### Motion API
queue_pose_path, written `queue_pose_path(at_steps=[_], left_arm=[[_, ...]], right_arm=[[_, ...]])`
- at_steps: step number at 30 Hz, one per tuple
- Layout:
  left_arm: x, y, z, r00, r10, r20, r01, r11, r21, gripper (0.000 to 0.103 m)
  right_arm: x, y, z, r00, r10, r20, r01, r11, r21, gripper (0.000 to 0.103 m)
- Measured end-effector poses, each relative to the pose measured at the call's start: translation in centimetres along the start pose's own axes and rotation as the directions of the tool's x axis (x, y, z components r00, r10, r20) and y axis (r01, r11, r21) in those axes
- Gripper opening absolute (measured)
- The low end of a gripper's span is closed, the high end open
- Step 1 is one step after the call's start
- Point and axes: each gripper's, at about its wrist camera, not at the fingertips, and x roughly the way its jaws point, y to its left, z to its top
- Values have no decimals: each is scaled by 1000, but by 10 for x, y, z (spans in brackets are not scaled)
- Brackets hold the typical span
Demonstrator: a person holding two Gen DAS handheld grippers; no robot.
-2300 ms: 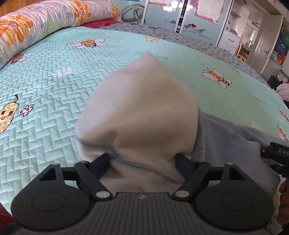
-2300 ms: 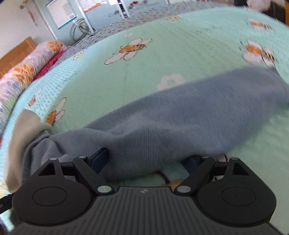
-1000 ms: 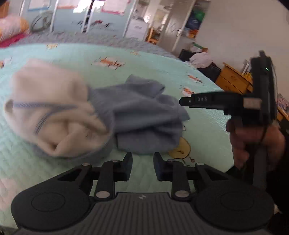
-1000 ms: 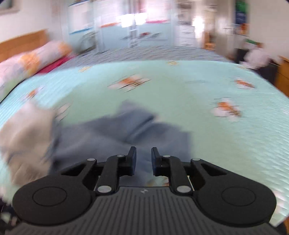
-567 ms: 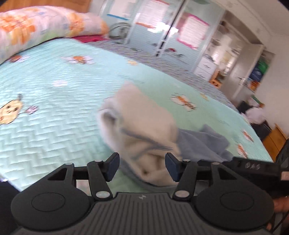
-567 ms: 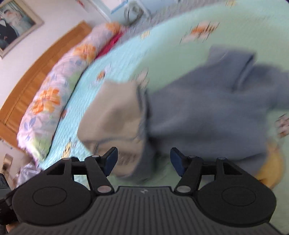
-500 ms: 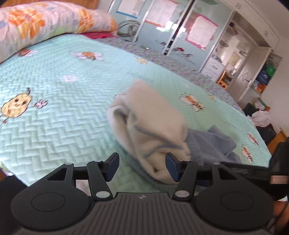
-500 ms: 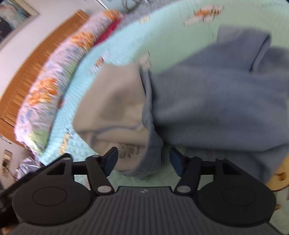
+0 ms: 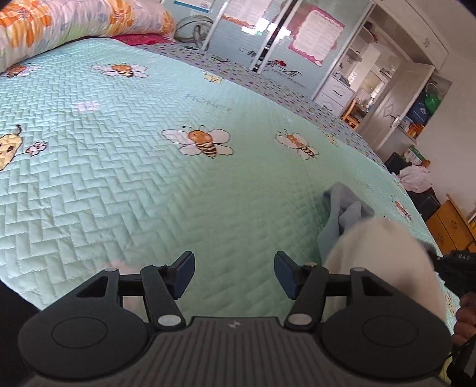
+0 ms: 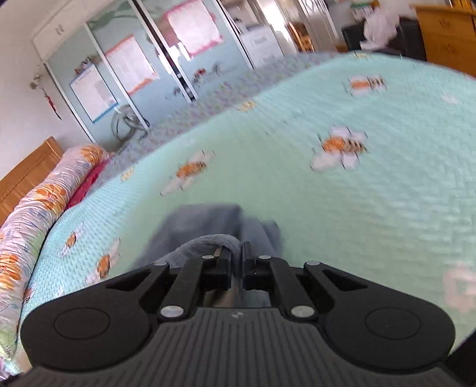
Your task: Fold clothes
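2 views cover this moment; at far left of the left wrist view a floral bolster (image 9: 74,20) lies along the head of the bed (image 9: 119,178), its mint quilt printed with bees; the left gripper (image 9: 235,275) hangs over bare quilt, jaws released and wide with nothing between them, probably freed to take a new hold; to its right the garment (image 9: 383,253), cream fleece on one face and grey-blue knit (image 9: 342,214) on the other, is bunched near the bed's near right edge, the cream part blurred and seemingly lifted; the dark body of the right gripper (image 9: 459,268) and a hand (image 9: 465,318) show at the frame's right edge.

In the right wrist view that gripper (image 10: 236,265) has its jaws clenched on a fold of the grey-blue knit (image 10: 214,241), the rest trailing onto the quilt ahead; the pinch at an edge suits dragging the piece flat; by my reading the folding is unfinished, since the garment sits rumpled.
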Motion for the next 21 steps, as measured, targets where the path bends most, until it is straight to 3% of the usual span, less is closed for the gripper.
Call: queue_pose_path(at_steps=[4,8,9,12,14,16,18,20,21], left_arm=[[0,-24,-3,997,-81,-17,82,993,82,63],[-1,-39,-10,989,-130,-76,142,975,172,63],[-3,-42,-13,984,-152,-95,168,967,191,63],[4,-55,-25,957,-190,-219,249,926,283,67],[14,-65,-37,931,-183,-314,291,893,342,68],[29,-72,-48,908,-183,-378,324,878,352,68],[45,-77,-54,896,-188,-403,337,878,340,67],[57,-81,-55,893,-202,-403,345,881,324,49],[60,-83,-53,892,-219,-397,355,881,313,32]], right_arm=[[-4,-2,-37,999,4,-36,-5,999,-37,8],[-6,-1,-37,999,4,-33,-7,997,-77,11],[-8,-1,-33,999,10,-35,-13,997,-79,15],[-18,-8,-26,997,19,-69,-23,998,-53,52],[-25,-18,-29,993,39,-116,-44,998,-45,56],[-30,-27,-34,981,66,-181,-73,997,-34,64],[-26,-33,-48,944,117,-309,-124,992,-3,67],[-14,-33,-67,913,142,-383,-143,989,27,64],[-8,-32,-76,895,155,-418,-152,988,41,43]])
